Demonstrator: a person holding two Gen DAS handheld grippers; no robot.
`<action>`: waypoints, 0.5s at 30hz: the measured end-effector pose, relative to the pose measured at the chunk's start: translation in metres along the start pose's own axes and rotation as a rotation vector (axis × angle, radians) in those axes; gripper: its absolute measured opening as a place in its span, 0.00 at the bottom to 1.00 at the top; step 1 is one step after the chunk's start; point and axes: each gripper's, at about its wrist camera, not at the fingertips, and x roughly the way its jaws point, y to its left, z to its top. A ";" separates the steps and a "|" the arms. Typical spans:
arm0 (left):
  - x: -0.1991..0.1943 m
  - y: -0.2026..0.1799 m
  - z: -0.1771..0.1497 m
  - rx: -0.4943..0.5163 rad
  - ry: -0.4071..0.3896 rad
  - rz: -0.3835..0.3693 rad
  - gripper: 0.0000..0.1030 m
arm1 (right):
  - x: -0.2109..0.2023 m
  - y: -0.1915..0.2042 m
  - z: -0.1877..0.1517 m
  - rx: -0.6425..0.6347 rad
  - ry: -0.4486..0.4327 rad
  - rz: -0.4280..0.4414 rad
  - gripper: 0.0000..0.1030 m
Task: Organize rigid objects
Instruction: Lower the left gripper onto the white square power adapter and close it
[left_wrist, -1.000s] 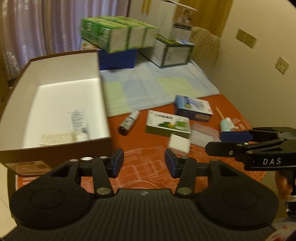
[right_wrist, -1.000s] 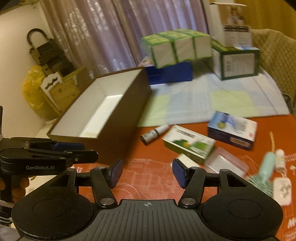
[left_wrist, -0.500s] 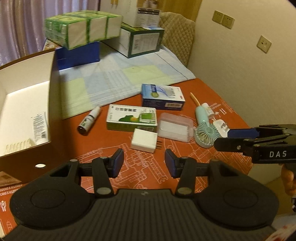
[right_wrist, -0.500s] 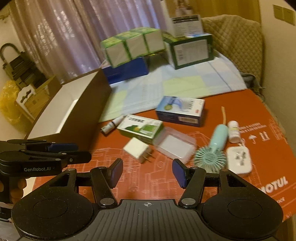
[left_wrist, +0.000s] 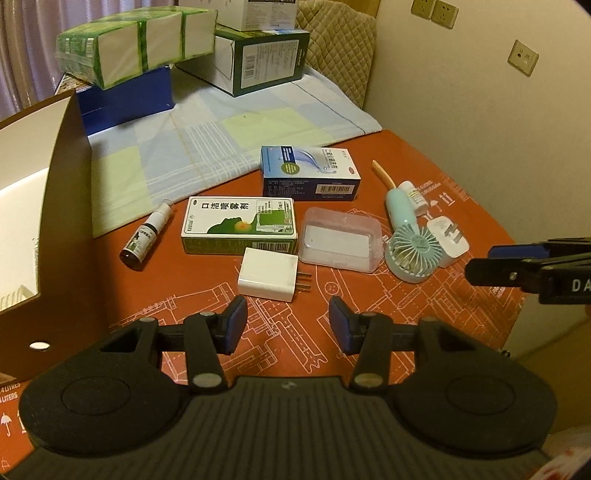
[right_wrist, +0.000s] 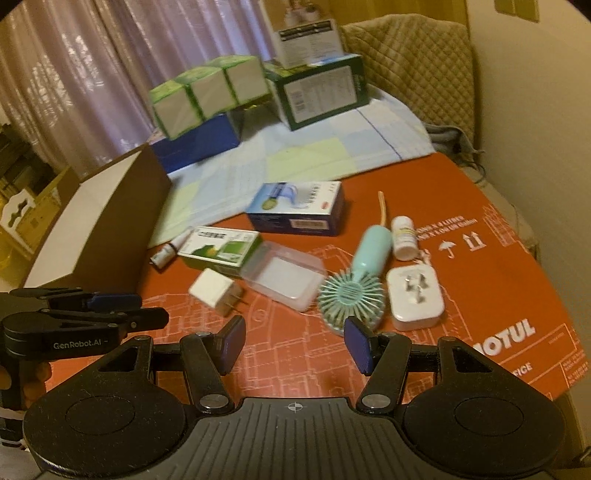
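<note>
On the red cardboard mat lie a white charger plug (left_wrist: 267, 278) (right_wrist: 214, 291), a green medicine box (left_wrist: 240, 224) (right_wrist: 219, 249), a blue medicine box (left_wrist: 308, 171) (right_wrist: 297, 212), a clear plastic case (left_wrist: 340, 243) (right_wrist: 282, 275), a mint hand fan (left_wrist: 408, 240) (right_wrist: 360, 275), a white adapter (left_wrist: 447, 240) (right_wrist: 415, 297), a small white bottle (right_wrist: 403, 238) and a dark spray bottle (left_wrist: 146, 234). My left gripper (left_wrist: 288, 321) is open and empty, just in front of the charger plug. My right gripper (right_wrist: 294, 345) is open and empty, in front of the fan.
A brown box with a white inside (left_wrist: 55, 229) (right_wrist: 92, 225) stands at the left. A checked cloth (left_wrist: 207, 144), stacked tissue packs (left_wrist: 136, 44) and cartons (left_wrist: 262, 55) lie behind. A wall (left_wrist: 480, 110) borders the right side. The mat's edge (right_wrist: 554, 332) runs at the right.
Both views have swung right, away from the brown box and toward the loose items. The charger plug now lies close before my left gripper. Both grippers stay open.
</note>
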 end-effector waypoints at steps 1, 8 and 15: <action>0.003 0.000 0.000 0.003 0.000 0.003 0.43 | 0.001 -0.002 0.000 0.005 0.001 -0.005 0.55; 0.023 0.002 0.005 0.027 0.013 0.015 0.47 | 0.012 -0.012 0.000 0.032 0.005 -0.043 0.55; 0.042 0.005 0.010 0.047 0.022 0.025 0.51 | 0.026 -0.019 0.002 0.049 0.007 -0.067 0.55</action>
